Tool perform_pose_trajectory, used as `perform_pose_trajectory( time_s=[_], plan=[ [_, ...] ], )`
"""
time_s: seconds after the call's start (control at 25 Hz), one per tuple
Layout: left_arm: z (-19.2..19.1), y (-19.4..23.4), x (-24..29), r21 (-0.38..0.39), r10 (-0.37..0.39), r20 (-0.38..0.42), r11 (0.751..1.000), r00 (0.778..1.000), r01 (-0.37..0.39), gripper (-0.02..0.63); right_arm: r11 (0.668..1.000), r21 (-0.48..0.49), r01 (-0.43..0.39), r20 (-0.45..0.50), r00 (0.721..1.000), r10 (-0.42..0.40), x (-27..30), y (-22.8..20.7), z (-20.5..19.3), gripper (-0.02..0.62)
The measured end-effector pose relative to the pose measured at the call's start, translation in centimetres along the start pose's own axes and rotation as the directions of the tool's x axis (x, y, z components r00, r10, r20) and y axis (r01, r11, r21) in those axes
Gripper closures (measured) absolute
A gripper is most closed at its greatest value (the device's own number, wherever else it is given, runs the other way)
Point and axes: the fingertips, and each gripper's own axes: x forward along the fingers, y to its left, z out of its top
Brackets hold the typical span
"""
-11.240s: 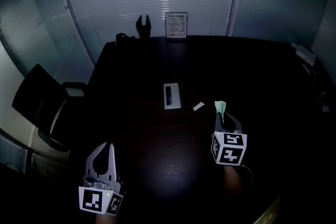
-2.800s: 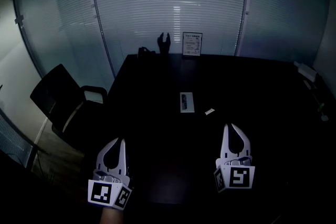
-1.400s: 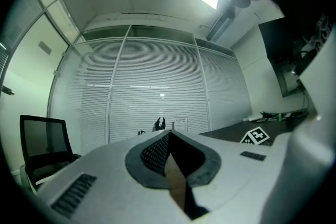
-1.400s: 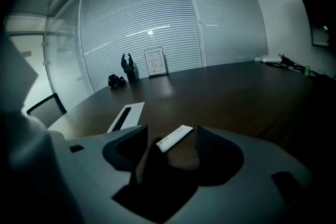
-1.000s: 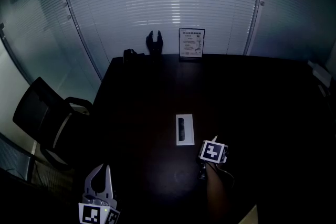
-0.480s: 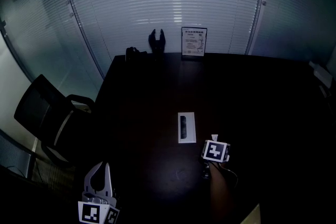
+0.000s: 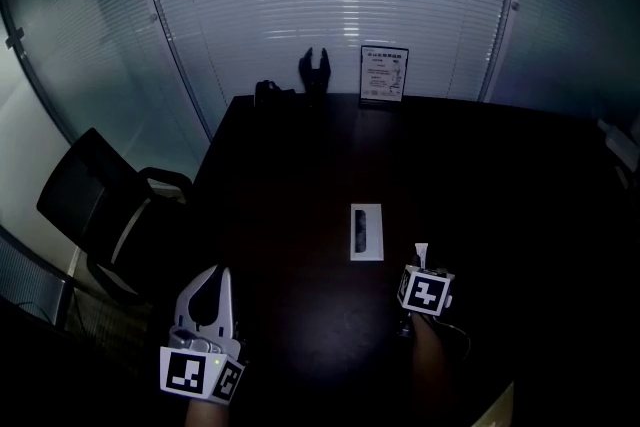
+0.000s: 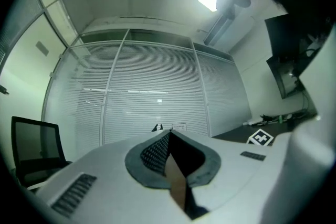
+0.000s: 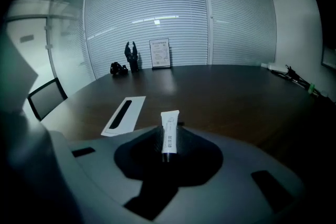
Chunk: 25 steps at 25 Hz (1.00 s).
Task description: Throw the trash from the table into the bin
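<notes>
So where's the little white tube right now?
The tube is pinched in the right gripper, at the head view's lower right, just right of the flat white panel on the dark table.

- The table (image 7: 300, 175) is a very dark brown, almost black, with a dull sheen.
- The small tube (image 9: 169, 131) is white, with a line of dark print along it.
- The flat panel (image 7: 367, 232) is white with a black strip down its middle.
- The left gripper (image 7: 216, 277) is pale grey, and its marker cube (image 7: 195, 377) has black squares on white.
- The left gripper's pads (image 8: 156, 153) are dark grey with a fine mesh pattern.
- The right gripper (image 7: 420, 267) has the same black-and-white cube.
- The office chair (image 7: 85, 205) is black.
- The blinds (image 7: 340, 5) are pale grey-blue with thin horizontal slats.
- The framed sign (image 7: 384, 75) is white with a dark frame.
</notes>
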Motion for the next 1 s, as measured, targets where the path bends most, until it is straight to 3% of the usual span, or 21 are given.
perform_pose_trajectory(
  time_s=[0.32,0.72,1.0],
  plan=[
    [2.0,-1.9,3.3,-0.024,-0.048,0.051,0.998,0.998,0.050,0.606,0.998,-0.029,-0.057,0.218,0.974,0.062,-5.4,1.2,4.7,0.508],
    [3.2,-4.1,2.8,-0.039,-0.063,0.097,0.997,0.993,0.067,0.606,0.989,-0.095,-0.114,0.460,0.876,0.145,-14.3,3.5,8.9,0.508],
    [3.8,-5.8,-1.0,-0.024,-0.087,0.102,0.996,0.991,0.090,0.606,0.985,-0.128,-0.117,0.546,0.820,0.168,-20.5,4.1,9.0,0.508]
  ],
)
